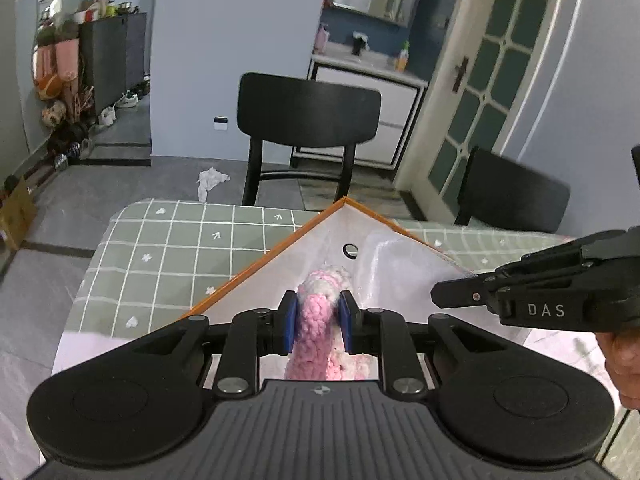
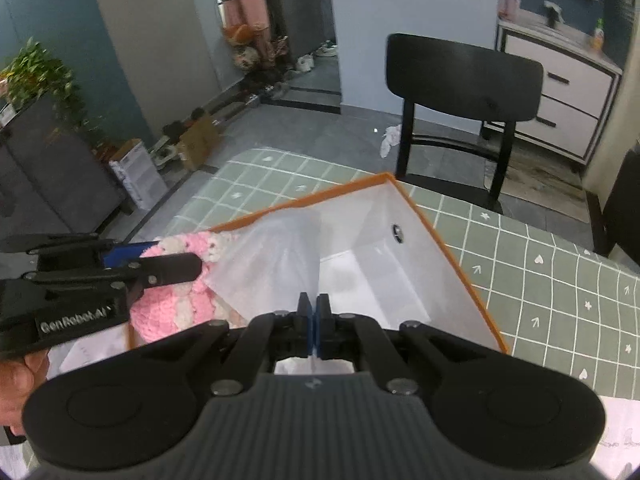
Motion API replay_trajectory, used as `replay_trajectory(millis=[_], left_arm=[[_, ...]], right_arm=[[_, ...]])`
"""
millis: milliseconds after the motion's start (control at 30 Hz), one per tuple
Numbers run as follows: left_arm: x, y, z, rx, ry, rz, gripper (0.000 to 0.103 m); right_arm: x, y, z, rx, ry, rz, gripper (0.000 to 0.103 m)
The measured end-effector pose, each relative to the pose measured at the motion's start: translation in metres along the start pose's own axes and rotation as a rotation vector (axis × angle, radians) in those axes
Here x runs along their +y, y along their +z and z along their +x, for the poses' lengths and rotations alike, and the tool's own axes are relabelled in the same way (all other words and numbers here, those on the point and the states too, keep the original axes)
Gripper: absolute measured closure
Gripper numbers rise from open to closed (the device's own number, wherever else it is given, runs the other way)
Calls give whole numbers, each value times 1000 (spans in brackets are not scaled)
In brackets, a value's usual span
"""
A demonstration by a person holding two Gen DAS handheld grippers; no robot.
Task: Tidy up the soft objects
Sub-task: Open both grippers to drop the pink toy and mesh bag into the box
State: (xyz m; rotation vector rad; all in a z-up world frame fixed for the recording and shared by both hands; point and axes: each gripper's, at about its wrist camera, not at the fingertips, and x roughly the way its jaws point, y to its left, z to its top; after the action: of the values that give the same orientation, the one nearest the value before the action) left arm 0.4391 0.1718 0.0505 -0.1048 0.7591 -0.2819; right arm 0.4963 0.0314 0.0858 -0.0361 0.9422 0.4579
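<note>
The left tongs [image 1: 318, 322] are clamped on a pink and white knitted soft item [image 1: 316, 320], their blue pads [image 1: 291, 326] pressing its fluffy middle from both sides, so that the item runs lengthwise between them, its paler end pointing ahead. It hangs over the open white box with orange edges [image 1: 256, 268], which sits on the bench [image 1: 180, 248] covered by a green grid-patterned cloth. In the right wrist view the same knitted item [image 2: 180, 304] shows at the box's left side [image 2: 280, 210], bunched under the left tongs [image 2: 160, 264], partly over the rim; whether it rests on the box floor I cannot tell. The right tongs [image 2: 314, 320] are pressed together, and a thin translucent sheet [image 2: 280, 256] rising from the box appears to meet their tips, though whether it is actually pinched there I cannot tell. A round hole [image 2: 397, 233] shows in the box's far wall. The right tongs [image 1: 460, 294] also reach in from the right edge of the left wrist view, with part of a hand [image 1: 622, 364] below them. Two black chairs [image 1: 308, 120] stand beyond the bench, and a crumpled white tissue [image 1: 210, 182] lies on the grey floor.
</note>
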Motion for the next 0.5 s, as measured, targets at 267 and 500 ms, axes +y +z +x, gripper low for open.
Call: replay_trajectory(millis=[267,500], left_arm=[[-18,5,47,50,43,27,79],[-37,-1,73,89,57,81,79]], right_arm=[[-34,-2,42,15,-43,63,103],[-47,-13,81,83,-79,62,103]])
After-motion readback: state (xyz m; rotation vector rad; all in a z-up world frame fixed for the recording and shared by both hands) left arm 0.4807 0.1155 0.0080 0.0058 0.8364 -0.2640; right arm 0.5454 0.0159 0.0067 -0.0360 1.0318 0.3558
